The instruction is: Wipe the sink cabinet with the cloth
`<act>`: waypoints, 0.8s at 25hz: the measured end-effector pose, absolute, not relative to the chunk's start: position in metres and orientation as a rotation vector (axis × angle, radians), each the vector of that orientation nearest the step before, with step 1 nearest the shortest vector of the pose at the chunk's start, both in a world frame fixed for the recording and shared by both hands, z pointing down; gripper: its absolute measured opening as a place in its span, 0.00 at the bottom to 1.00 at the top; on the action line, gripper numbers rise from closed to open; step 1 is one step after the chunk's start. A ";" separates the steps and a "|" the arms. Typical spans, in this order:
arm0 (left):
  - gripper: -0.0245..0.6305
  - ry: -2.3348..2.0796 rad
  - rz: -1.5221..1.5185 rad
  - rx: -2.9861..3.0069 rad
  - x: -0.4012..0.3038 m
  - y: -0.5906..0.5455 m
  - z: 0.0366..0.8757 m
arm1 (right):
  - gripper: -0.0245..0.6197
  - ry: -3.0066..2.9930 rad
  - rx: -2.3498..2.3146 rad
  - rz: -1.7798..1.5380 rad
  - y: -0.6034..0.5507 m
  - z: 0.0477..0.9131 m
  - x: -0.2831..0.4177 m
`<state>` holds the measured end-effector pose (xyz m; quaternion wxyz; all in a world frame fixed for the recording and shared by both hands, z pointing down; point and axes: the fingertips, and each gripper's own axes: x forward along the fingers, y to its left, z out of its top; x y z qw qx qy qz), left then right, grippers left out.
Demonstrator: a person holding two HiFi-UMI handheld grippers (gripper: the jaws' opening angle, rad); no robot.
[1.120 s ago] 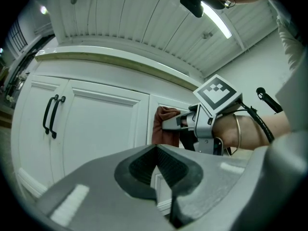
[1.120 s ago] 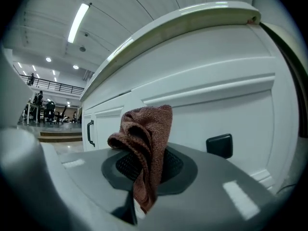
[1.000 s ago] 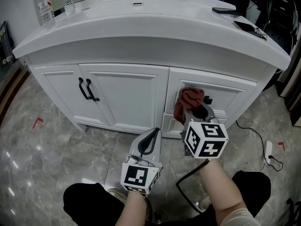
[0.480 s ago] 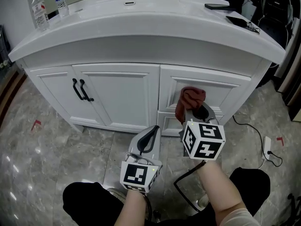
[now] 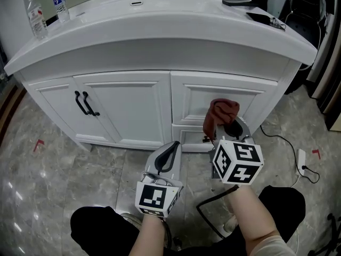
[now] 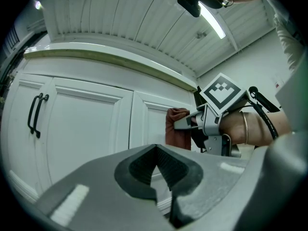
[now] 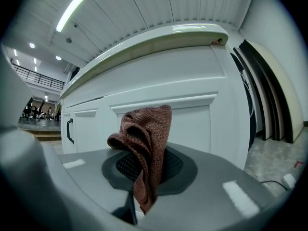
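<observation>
The white sink cabinet point(image 5: 133, 105) fills the head view, with double doors at the left and drawer fronts point(image 5: 224, 97) at the right. My right gripper point(image 5: 226, 127) is shut on a reddish-brown cloth point(image 5: 218, 115), held against the upper right drawer front. In the right gripper view the cloth point(image 7: 147, 143) hangs bunched out of the closed jaws before the drawer panel point(image 7: 192, 124). My left gripper point(image 5: 169, 154) hangs lower and to the left, shut and empty, short of the cabinet. The left gripper view shows the cloth point(image 6: 177, 128) and the right gripper point(image 6: 190, 124) ahead.
Two black handles point(image 5: 84, 103) sit on the left doors. Two water bottles point(image 5: 36, 17) stand on the countertop's left end; dark flat items point(image 5: 261, 18) lie at its right end. A cable and plug point(image 5: 301, 161) trail on the marble floor at the right.
The right gripper with the cloth has shifted slightly right along the drawer front. The head view has swung, so the cabinet sits further left. The left gripper has stayed put.
</observation>
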<state>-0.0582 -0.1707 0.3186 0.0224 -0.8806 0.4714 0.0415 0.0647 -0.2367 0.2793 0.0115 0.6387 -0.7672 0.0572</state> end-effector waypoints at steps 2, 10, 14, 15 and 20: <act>0.04 1.468 0.133 -2.723 -0.059 -0.171 0.317 | 0.16 -2.383 2.017 0.171 -0.236 0.278 0.073; 0.04 1.455 0.130 -2.725 -0.051 -0.174 0.317 | 0.16 -2.327 2.051 0.132 -0.237 0.282 0.092; 0.04 1.429 0.109 -2.739 -0.039 -0.174 0.320 | 0.16 -2.313 2.054 0.183 -0.246 0.286 0.108; 0.04 1.425 0.100 -2.743 -0.036 -0.175 0.322 | 0.16 -2.328 2.036 0.203 -0.249 0.288 0.108; 0.04 1.404 0.068 -2.762 -0.021 -0.177 0.328 | 0.16 -2.369 2.015 0.240 -0.254 0.291 0.111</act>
